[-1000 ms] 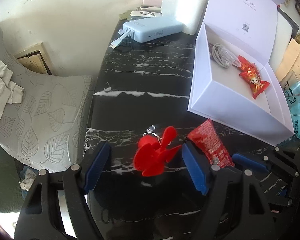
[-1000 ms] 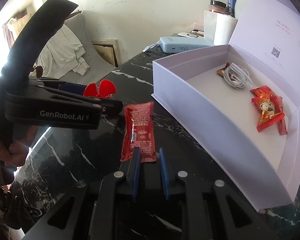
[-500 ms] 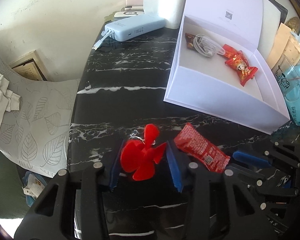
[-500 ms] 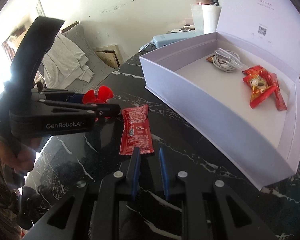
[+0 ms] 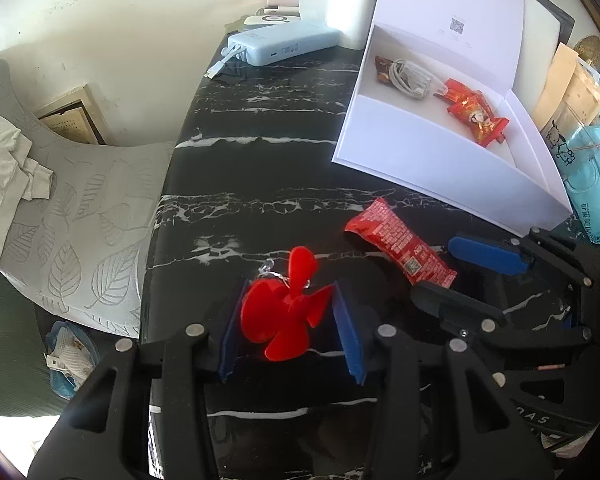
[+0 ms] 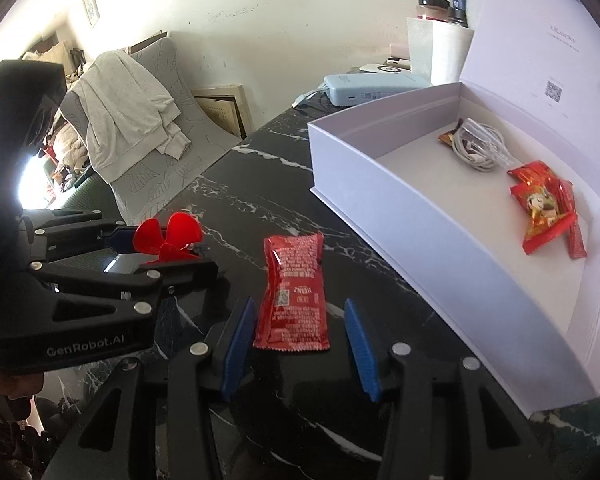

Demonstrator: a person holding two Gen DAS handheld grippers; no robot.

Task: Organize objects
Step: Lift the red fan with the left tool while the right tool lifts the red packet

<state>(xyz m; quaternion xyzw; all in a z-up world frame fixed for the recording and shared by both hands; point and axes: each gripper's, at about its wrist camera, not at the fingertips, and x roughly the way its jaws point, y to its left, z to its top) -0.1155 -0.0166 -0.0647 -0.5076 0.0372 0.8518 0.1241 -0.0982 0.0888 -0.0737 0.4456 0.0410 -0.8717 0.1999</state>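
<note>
Counter (image 5: 268,128): black marble under both tongs, carrying everything below.
Box (image 6: 380,184): white, lid up, ahead and to the right of both tongs; a cable (image 6: 476,144) and red candies (image 6: 544,208) already lie inside.
Power bank (image 5: 284,46): pale blue, far ahead of the left tongs, well apart from the work.
Sachet (image 6: 294,292): red ketchup packet flat on the counter, its near end between the right pads but touched by neither.
Fan (image 5: 286,308): small red propeller with a metal ring, between the left pads.
Left tongs (image 5: 290,328): a second ago wide around the fan; now closed in, the pads pressing its blade edges, so clamped on the fan.
Right tongs (image 6: 296,338): a second ago together just short of the sachet; now the jaws are opening and straddle its near end, not yet gripping.
Meaning: the fan looks ready to lift toward the box; the sachet is lined up for a grasp, so likely both go into the box next.
Risk: the thin blades may slip or flex under the pads.
</note>
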